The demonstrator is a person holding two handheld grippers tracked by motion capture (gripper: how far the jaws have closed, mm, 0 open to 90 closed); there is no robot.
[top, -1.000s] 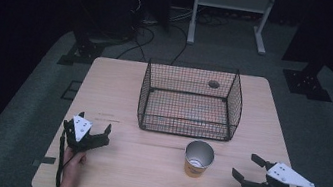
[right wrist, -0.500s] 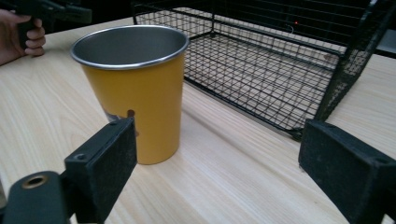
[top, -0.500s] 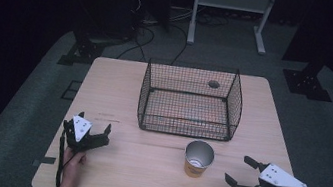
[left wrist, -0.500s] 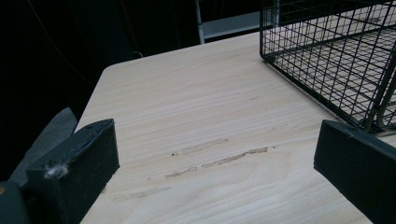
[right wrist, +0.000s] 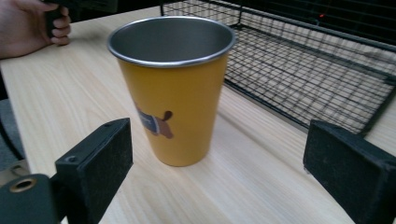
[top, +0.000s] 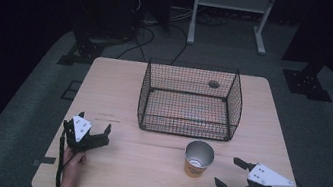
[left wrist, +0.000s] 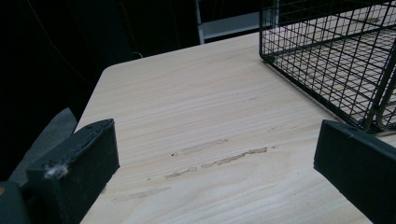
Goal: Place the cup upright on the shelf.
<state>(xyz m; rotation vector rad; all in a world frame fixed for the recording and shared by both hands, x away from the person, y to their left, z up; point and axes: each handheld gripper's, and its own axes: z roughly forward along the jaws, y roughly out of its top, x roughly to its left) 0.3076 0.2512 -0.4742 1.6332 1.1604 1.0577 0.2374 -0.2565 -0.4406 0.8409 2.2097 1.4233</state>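
Over the last second we see the right tongs (top: 231, 174) slide leftward along the bench (top: 152, 172) toward the cup (top: 198, 159), while the left tongs (top: 94, 126) have kept their place near the bench's left front. The right tongs are spread wide and touch nothing; in the right gripper view the yellow cup (right wrist: 173, 88) stands upright on the wood ahead of them, framed between the two black jaws but clear of both. It has a steel rim and a small printed figure, perhaps a dog, low on its side. The left tongs are also spread, with bare scuffed wood between the jaws. The wire basket (top: 188, 102) sits at the bench's middle, just behind the cup; its corner (left wrist: 327, 56) appears in the left gripper view. A hand (right wrist: 28, 25) grips the other tool's handle.
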